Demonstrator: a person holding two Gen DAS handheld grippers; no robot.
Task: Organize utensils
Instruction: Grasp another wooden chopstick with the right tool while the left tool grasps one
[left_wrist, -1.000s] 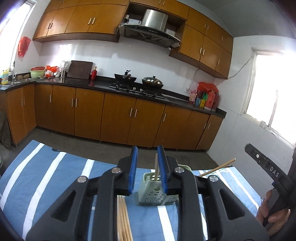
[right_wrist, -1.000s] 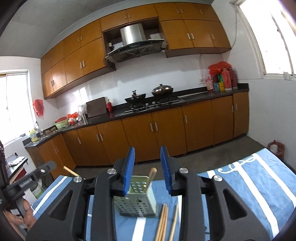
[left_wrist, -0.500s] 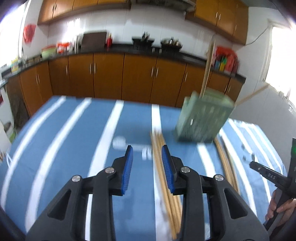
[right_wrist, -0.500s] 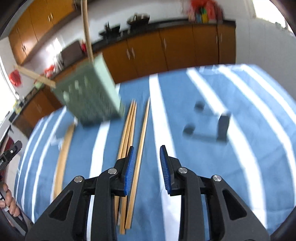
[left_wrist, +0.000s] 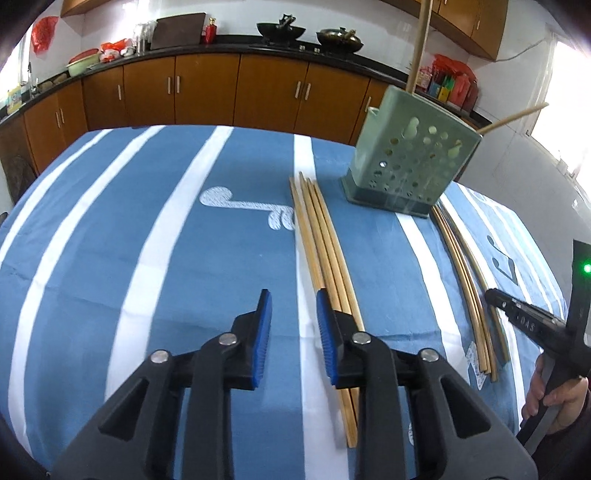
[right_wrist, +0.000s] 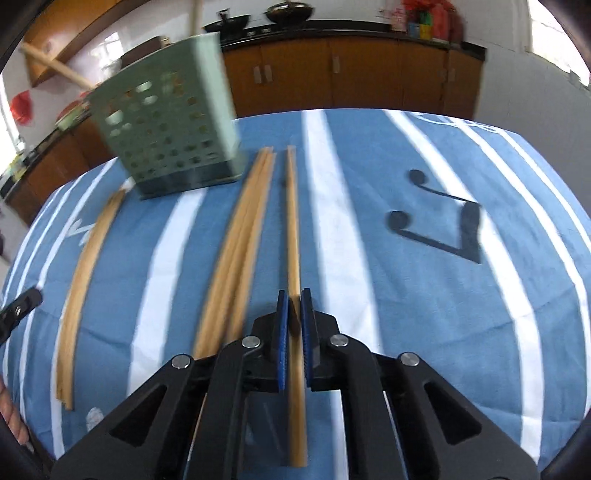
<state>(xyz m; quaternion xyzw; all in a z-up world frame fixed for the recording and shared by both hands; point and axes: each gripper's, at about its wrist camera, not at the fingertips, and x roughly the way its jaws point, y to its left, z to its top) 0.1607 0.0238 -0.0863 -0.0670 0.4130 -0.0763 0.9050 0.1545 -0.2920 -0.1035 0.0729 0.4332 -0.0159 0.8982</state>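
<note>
A green perforated utensil holder (left_wrist: 410, 158) stands on the blue striped cloth, with two chopsticks sticking out of it; it also shows in the right wrist view (right_wrist: 170, 133). Several wooden chopsticks (left_wrist: 325, 251) lie in a bundle left of the holder, another bundle (left_wrist: 465, 280) to its right. My left gripper (left_wrist: 291, 314) is open and empty, just left of the near bundle. My right gripper (right_wrist: 294, 302) is shut on a single chopstick (right_wrist: 293, 229) lying on the cloth, beside a bundle (right_wrist: 240, 240).
The table is covered by a blue cloth with white stripes (left_wrist: 147, 229) and black music-note prints (right_wrist: 439, 218). Kitchen cabinets (left_wrist: 207, 88) and a counter run behind the table. The other gripper shows at the right edge of the left wrist view (left_wrist: 532, 325).
Both grippers have dropped from facing the kitchen to low over the cloth. My right gripper has closed on a single chopstick. My left gripper stays open beside the bundle.
</note>
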